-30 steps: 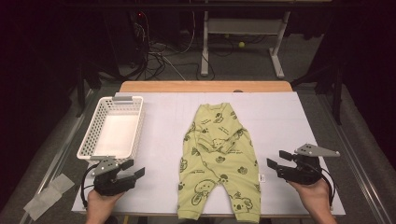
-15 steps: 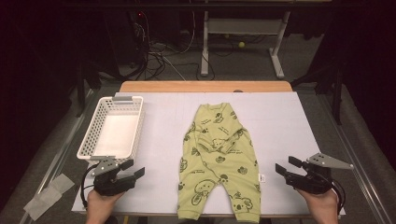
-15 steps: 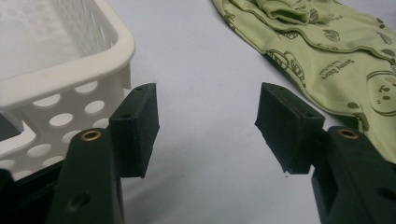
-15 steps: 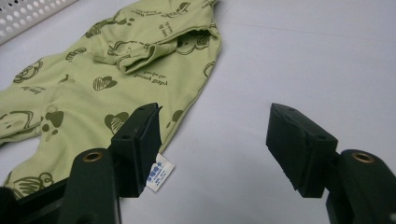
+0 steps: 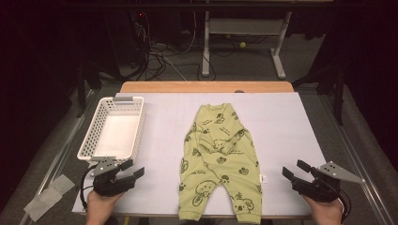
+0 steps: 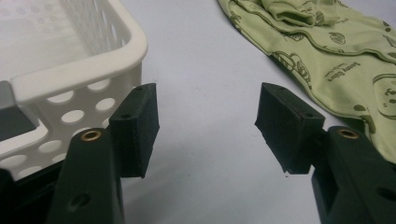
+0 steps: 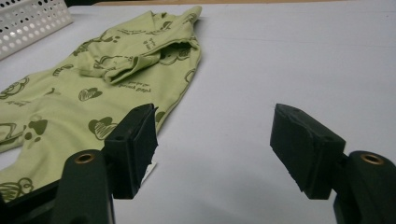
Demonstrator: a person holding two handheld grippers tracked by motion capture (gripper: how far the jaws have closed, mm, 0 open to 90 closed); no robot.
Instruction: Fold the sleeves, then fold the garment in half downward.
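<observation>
A light green baby romper (image 5: 218, 164) with dark animal prints lies flat in the middle of the table, sleeves folded over its chest, legs toward the near edge. My left gripper (image 5: 134, 168) rests open near the front left, just in front of the white basket (image 5: 115, 131). In the left gripper view its jaws (image 6: 205, 116) frame bare table, with the basket (image 6: 70, 70) at the left and the romper (image 6: 336, 51) at the right. My right gripper (image 5: 292, 168) sits low at the front right, open and empty; its jaws have just been opening. Its own view (image 7: 212, 135) shows the romper (image 7: 93, 88) beyond the left jaw.
The perforated basket holds nothing. A white sheet (image 5: 281, 122) covers the table, with a wooden strip (image 5: 206, 86) along the far edge. Cables (image 5: 164, 56) and a desk frame (image 5: 244, 28) stand on the floor beyond. A scrap of paper (image 5: 47, 199) lies off the front left.
My right gripper has moved to the right and toward the near edge, away from the romper's leg, and its jaws stand a little wider. The left gripper has stayed put.
</observation>
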